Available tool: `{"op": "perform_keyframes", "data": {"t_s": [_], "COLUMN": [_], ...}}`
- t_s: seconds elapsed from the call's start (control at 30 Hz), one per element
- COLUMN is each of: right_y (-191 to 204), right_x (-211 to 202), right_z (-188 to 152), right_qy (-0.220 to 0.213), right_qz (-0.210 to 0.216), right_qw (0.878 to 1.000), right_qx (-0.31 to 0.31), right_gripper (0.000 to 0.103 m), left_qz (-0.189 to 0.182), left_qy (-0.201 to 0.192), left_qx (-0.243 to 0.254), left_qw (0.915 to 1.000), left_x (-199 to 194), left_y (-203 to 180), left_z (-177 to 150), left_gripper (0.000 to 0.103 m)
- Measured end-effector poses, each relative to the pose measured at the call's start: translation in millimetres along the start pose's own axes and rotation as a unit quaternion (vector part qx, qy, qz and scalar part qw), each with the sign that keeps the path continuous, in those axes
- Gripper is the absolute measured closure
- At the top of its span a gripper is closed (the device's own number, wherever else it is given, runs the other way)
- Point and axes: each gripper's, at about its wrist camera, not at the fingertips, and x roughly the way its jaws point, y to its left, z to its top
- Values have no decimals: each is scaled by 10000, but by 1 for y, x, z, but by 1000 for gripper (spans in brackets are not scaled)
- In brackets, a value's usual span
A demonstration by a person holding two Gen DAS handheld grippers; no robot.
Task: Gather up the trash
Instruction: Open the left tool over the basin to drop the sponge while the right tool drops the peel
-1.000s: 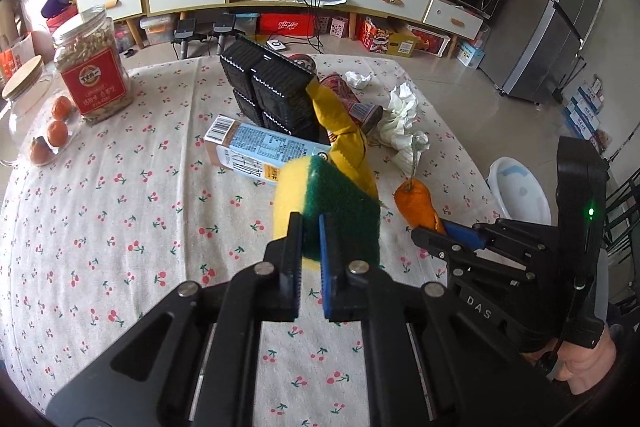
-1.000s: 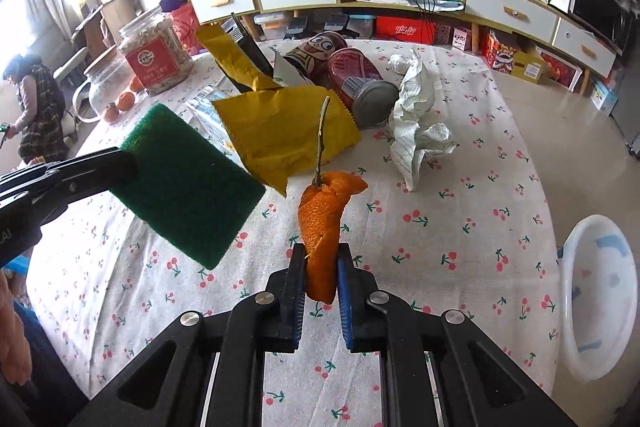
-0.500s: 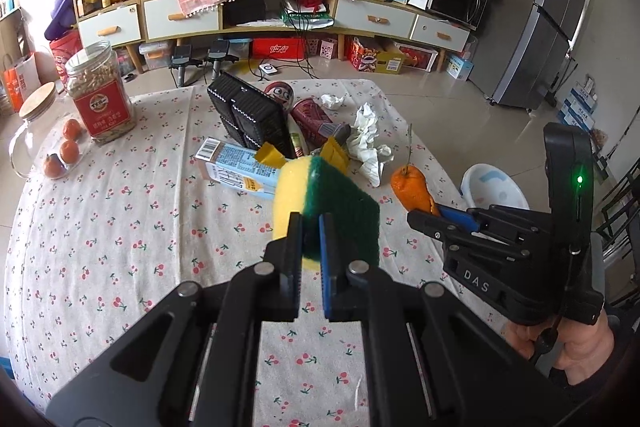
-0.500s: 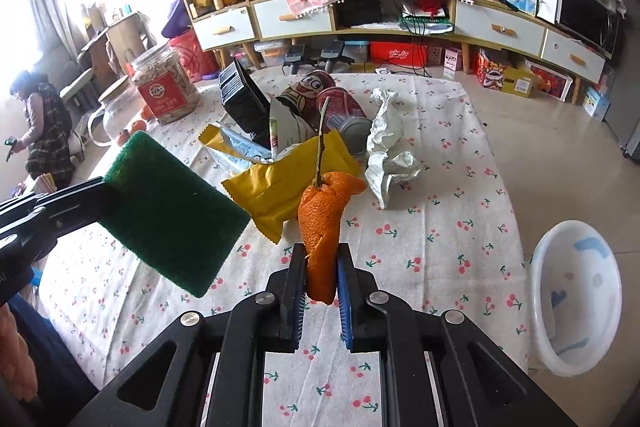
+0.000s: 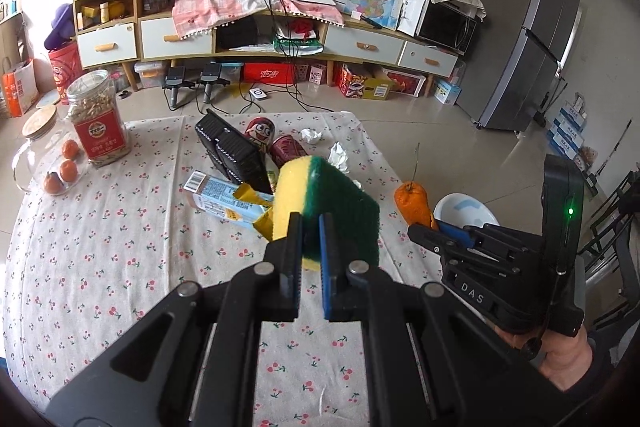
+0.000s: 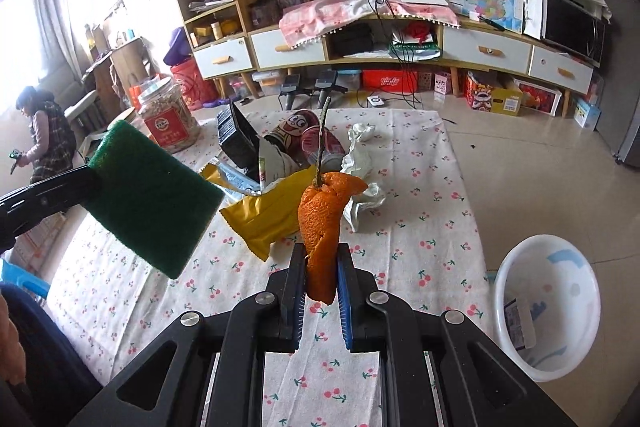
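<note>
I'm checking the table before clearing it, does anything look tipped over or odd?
Yes. Two cans lie on their sides among wrappers, and a black tray stands tilted on edge against them instead of lying flat.

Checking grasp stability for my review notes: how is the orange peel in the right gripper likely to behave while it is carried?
The orange peel looks thin and curled, so probably light and a bit floppy. The right gripper pinches only its lower end, so the top with its stem may sway. Its dimpled skin should resist slipping.

Sponge (image 5: 332,203) hides part of the yellow wrapper (image 5: 256,203); white basin (image 6: 548,311) contents unclear; labels on the far jar (image 5: 100,123) illegible.
</note>
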Motion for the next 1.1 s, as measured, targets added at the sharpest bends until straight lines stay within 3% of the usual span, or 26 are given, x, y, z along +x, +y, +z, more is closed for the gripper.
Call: {"op": "perform_keyframes", "data": {"t_s": [0.33,0.53,0.8,1.1], "right_y": [-34,-93,-215,-256], "right_x": [-18,-26,-49,-42], "right_z": [4,4,-18,-38], "right_qy": [-69,184,449,836], "right_qz": [-397,-824,-1311,-1314], "right_qw": [9992,9948,9692,9579], "right_qx": [16,575,2034,2411], "right_gripper": [88,88,88,88], "left_qz": [-402,-684,-1135,-1357], "left_qy": [99,223,657,1355], "left_qx": [306,310,508,826], "left_qw": [9987,9969,9901,9780], "left_x": [33,63,117,181], "left_y": [-53,-87,-154,-216], "left_z": [13,25,14,-14], "left_gripper": [94,94,94,94]}}
